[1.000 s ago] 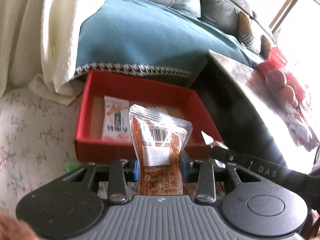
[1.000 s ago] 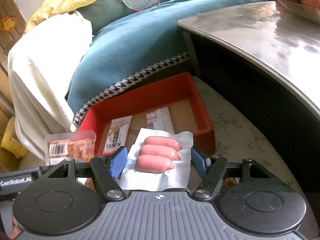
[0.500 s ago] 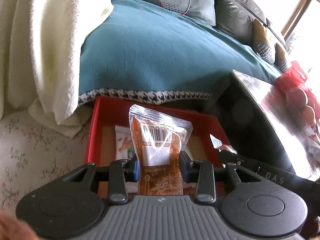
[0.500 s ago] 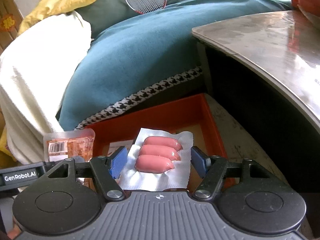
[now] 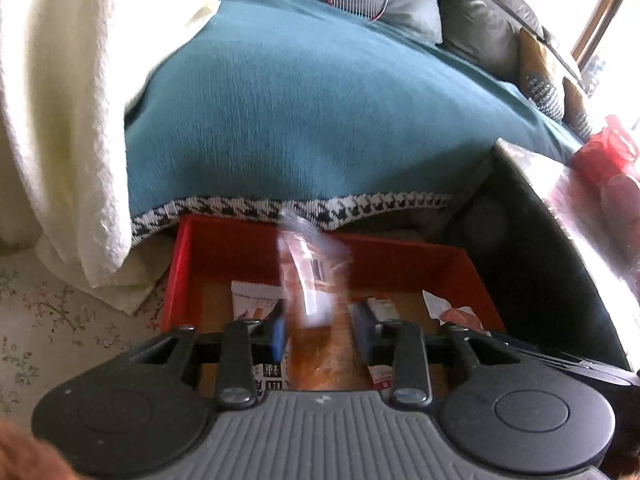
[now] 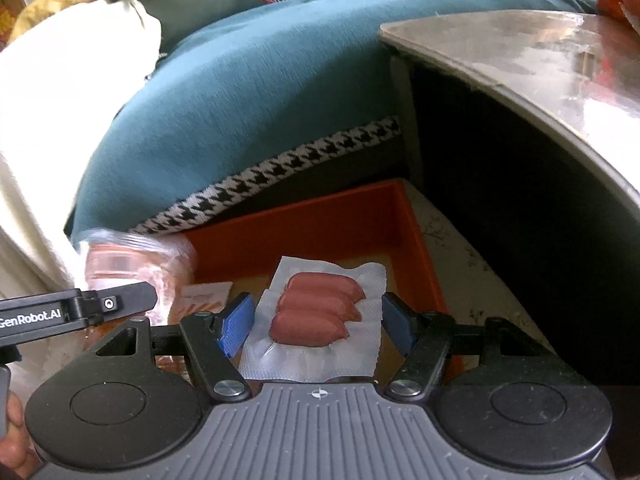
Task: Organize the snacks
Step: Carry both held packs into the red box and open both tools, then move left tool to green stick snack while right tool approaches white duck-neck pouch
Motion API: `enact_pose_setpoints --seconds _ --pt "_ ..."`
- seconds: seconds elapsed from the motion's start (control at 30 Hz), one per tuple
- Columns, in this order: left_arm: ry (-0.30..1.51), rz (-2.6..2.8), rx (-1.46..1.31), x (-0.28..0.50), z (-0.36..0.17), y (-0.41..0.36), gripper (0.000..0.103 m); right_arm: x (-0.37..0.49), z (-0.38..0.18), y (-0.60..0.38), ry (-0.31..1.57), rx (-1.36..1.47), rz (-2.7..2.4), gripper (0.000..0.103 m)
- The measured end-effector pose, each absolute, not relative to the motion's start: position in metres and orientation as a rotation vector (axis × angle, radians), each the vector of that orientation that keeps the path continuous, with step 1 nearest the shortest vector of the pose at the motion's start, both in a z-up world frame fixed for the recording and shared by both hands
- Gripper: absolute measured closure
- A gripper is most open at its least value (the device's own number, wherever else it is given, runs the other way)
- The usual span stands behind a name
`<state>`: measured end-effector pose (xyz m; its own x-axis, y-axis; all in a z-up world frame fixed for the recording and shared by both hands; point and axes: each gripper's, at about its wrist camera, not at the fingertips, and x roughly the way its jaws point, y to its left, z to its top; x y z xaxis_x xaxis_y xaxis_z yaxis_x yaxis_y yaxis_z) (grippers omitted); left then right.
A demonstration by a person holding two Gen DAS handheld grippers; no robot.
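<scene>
My left gripper hovers over the red box. An orange snack packet stands between its jaws, which are closing, and the packet's top is blurred. In the right wrist view my right gripper is shut on a clear pack of three pink sausages above the box's right half. That view also shows the blurred orange packet at the left. Two or three flat packets lie on the box's cardboard floor.
A teal blanket with a houndstooth hem hangs just behind the box, and a cream blanket is at the left. A dark table with a shiny top stands close on the right. The box rests on a floral surface.
Both grippers have moved forward and lower over the red box, each with its pack. The box now lies right under the fingers. The orange packet has turned blurred.
</scene>
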<state>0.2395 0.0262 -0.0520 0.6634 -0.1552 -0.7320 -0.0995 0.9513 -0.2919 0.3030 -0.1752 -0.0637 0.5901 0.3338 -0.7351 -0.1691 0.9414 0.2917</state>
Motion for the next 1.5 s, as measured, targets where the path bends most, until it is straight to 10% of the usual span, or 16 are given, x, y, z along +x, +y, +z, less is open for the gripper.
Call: enact_pose_setpoints --seconds 1.5 --pt "0.89 0.008 -0.301 0.173 -0.044 0.019 0.063 0.259 -0.056 -0.178 0.892 0.133 0.33 0.017"
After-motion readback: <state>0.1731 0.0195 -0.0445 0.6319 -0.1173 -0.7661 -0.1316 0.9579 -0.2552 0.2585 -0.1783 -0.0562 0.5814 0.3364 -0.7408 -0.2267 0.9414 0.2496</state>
